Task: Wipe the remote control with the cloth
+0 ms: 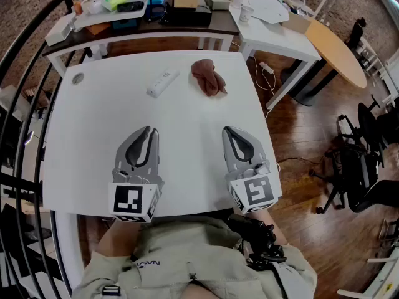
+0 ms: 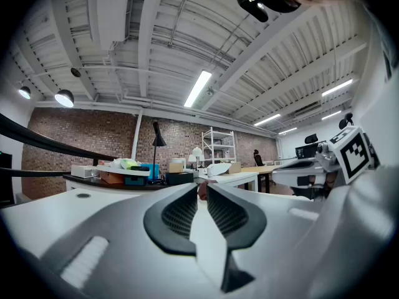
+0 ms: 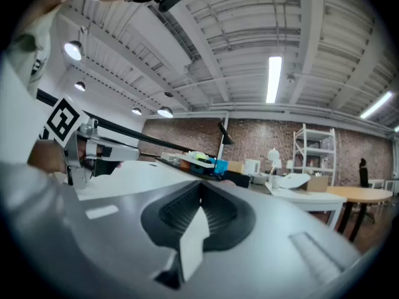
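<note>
Head view: grey left gripper (image 1: 148, 131) and grey right gripper (image 1: 227, 130) rest at the white table's (image 1: 87, 129) near edge. Slim white plastic remote control (image 1: 163, 83) lies far centre. Crumpled reddish-brown cloth (image 1: 209, 77) sits just right of it, apart.

Left gripper view: jaws nearly touching, empty.

Right gripper view: jaws pressed together, empty.

Best approach: spread right jaws, pinch cloth's bunched top; left steadies remote.

White remote (image 1: 163, 83), white table (image 1: 93, 123), reddish-brown cloth (image 1: 208, 77). Left gripper (image 1: 148, 130) and right gripper (image 1: 225, 129) show grey, their cubes checked with black-and-white squares. Floor (image 1: 299, 136): brown wood.
</note>
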